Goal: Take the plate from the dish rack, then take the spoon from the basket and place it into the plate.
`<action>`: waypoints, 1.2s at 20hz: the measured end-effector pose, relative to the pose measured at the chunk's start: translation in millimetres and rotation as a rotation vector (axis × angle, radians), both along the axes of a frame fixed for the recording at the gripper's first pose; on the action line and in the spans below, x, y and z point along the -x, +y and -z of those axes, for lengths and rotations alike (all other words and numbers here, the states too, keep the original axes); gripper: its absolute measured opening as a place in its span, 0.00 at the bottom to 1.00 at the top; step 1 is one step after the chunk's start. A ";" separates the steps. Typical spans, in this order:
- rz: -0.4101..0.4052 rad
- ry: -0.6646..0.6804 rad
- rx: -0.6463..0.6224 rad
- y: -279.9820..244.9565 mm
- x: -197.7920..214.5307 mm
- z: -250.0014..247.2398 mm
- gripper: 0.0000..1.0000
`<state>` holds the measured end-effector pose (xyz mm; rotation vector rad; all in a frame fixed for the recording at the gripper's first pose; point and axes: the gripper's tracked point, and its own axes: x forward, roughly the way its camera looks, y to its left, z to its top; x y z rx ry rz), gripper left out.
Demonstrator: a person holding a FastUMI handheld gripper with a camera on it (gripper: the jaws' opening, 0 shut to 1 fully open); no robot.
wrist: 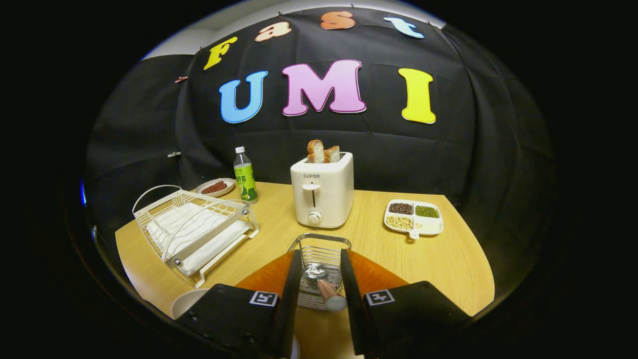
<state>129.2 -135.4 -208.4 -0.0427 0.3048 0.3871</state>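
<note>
The gripper (321, 279) stands spread, its fingers either side of the basket (319, 259), where the spoon (326, 291) lies between them, untouched. The pale rim beside the left finger is probably the plate (187, 301), off the rack (192, 229). Closing may snag the basket's wire and drag it along.

Your gripper (321, 267) has two long fingers (289, 289) with black inner faces and orange ribbed outer sides that widen toward the base. Each finger runs back into a chunky matte-black block. On top of each block sits a square black-and-white fiducial marker. A couple of small dark screws show on the left block's lower face.
</note>
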 end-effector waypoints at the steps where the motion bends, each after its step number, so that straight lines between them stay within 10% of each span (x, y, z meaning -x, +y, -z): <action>1: -0.007 -0.002 0.007 2.0 -0.3 1.5 0.45; 6: -0.017 0.051 0.013 6.3 -3.9 15.2 0.23; 24: -0.153 -0.033 -0.053 26.3 27.2 -114.6 0.20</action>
